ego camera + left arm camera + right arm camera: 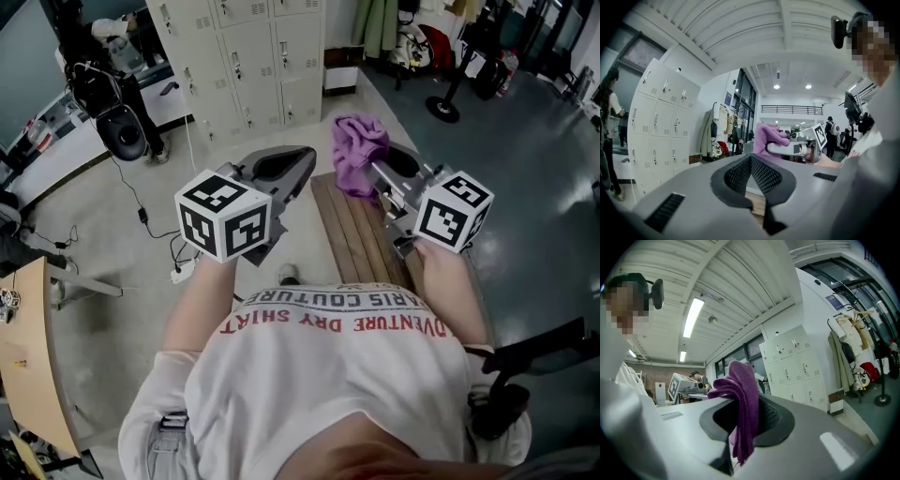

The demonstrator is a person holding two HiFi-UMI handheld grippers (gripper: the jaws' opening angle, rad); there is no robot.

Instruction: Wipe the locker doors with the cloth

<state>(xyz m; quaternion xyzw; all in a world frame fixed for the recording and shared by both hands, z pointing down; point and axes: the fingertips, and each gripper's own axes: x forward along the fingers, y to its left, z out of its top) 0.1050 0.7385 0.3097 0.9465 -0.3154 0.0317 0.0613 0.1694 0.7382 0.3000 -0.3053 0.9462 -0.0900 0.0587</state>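
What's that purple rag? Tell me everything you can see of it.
The cloth is purple, soft and knitted-looking, bunched into folds. The right gripper pinches it between its jaws; a crumpled bunch sticks up past them and a tail hangs below. It is held in the air, clear of the lockers, touching nothing else.

Floor (103,234) toward the lockers (253,56): open on the left, save a cable and power strip (180,272). Wooden bench (347,234) runs lengthwise ahead. A person (609,117) stands at the lockers' left edge. Round stand base (442,108) lies right, well apart.
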